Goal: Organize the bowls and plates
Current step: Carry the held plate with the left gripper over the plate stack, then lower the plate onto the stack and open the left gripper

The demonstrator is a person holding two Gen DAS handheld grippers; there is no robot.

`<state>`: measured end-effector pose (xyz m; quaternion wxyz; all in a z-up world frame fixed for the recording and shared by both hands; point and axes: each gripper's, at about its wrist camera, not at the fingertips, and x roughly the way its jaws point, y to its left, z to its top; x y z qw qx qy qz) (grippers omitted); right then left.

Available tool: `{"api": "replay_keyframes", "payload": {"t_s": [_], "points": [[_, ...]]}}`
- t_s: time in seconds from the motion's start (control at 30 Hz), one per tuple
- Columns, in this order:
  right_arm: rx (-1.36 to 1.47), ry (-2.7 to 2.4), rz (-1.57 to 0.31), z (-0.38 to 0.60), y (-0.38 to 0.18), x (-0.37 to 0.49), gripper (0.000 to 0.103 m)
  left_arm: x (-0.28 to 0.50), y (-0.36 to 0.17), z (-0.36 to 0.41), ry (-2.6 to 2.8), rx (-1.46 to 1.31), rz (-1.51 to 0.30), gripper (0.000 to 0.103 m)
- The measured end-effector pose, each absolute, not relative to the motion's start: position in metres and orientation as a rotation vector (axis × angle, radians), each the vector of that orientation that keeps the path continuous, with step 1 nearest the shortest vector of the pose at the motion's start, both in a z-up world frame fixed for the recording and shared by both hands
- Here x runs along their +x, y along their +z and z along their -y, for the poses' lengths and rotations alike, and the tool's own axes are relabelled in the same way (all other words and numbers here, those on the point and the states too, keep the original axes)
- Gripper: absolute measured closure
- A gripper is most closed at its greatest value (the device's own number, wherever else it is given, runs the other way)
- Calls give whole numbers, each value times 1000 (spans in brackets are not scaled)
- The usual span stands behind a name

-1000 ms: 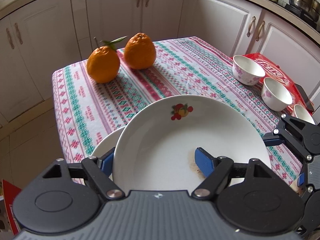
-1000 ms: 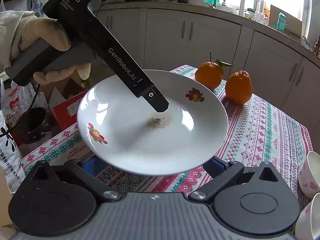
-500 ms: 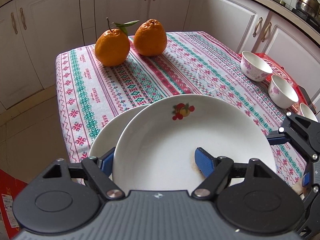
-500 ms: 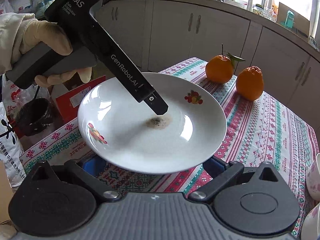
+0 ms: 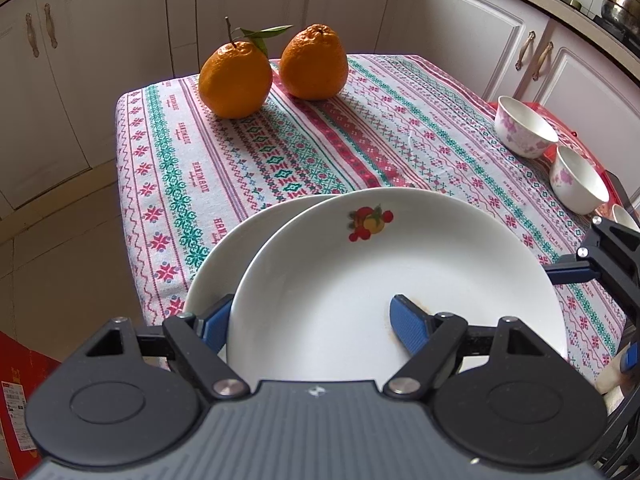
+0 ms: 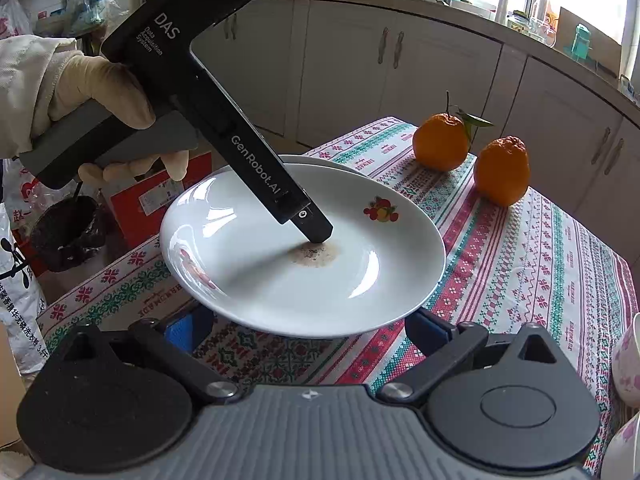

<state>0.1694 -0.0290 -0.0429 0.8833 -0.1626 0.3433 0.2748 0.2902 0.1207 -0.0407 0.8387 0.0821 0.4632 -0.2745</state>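
Left claw (image 5: 310, 320) pinching a white fruit-print plate (image 5: 400, 280) by its rim, above a second plate (image 5: 240, 248).

Right claw (image 6: 308, 328) spread, empty, just under the held plate's near edge. Beyond the claws on the worktop (image 5: 320, 140): two oranges (image 5: 236, 80); to the right, floral bowls (image 5: 524, 132).

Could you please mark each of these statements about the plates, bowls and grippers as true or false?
1. The left gripper grips the fruit-print plate by its rim. True.
2. The right gripper holds a floral bowl. False: it is open and empty.
3. A second plate lies beneath the held one. True.
4. The two oranges sit in a bowl. False: they stand on the tablecloth.
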Motion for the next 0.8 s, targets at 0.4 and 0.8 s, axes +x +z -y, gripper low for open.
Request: {"api": "replay_keyframes", "payload": {"t_s": [0.4,0.8], "points": [[-337,583,-714,28,-43,171,0,289,-38,-117,-587,237,-970,22],[-352,583,-721,25,-47,177,0,289,-33,-124,-590,226,-948,21]]}}
